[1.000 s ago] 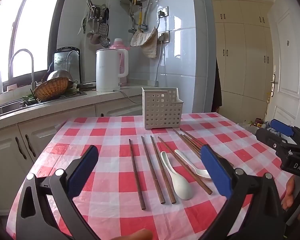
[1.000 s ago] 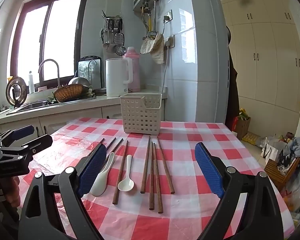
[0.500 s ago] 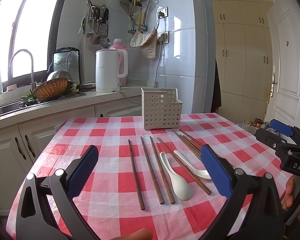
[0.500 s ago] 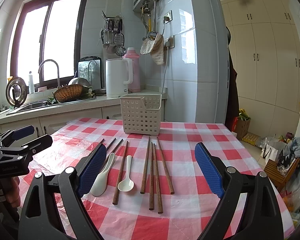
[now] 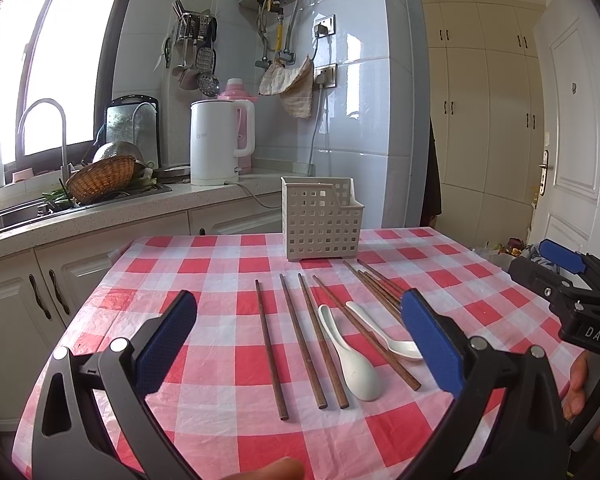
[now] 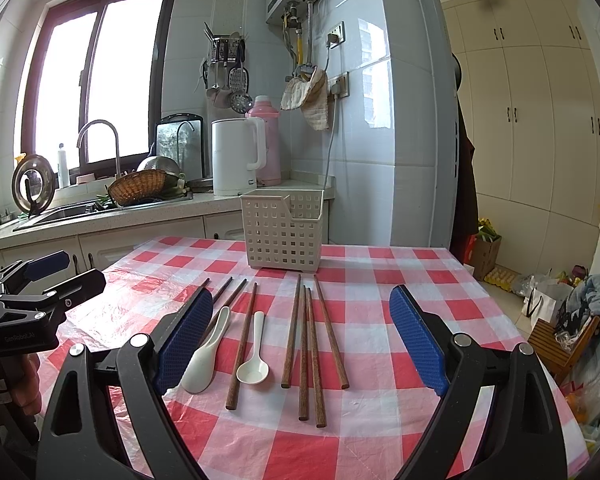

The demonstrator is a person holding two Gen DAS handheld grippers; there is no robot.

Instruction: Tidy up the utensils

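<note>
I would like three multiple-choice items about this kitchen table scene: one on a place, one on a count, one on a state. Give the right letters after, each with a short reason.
1. Where does the perforated basket stand?
A. at the far side of the table, beyond the utensils
B. on the counter beside the kettle
C. between the two spoons

2. How many white spoons lie on the checked tablecloth?
A. one
B. two
C. four

3. What is the state of the right gripper?
A. shut on a chopstick
B. shut on a spoon
C. open, holding nothing

Answers:
1. A: the basket sits on the cloth behind the far tips of the chopsticks.
2. B: a larger spoon and a smaller spoon are the only ones.
3. C: its blue pads stand wide apart with nothing between them; the left gripper is open too.
</note>
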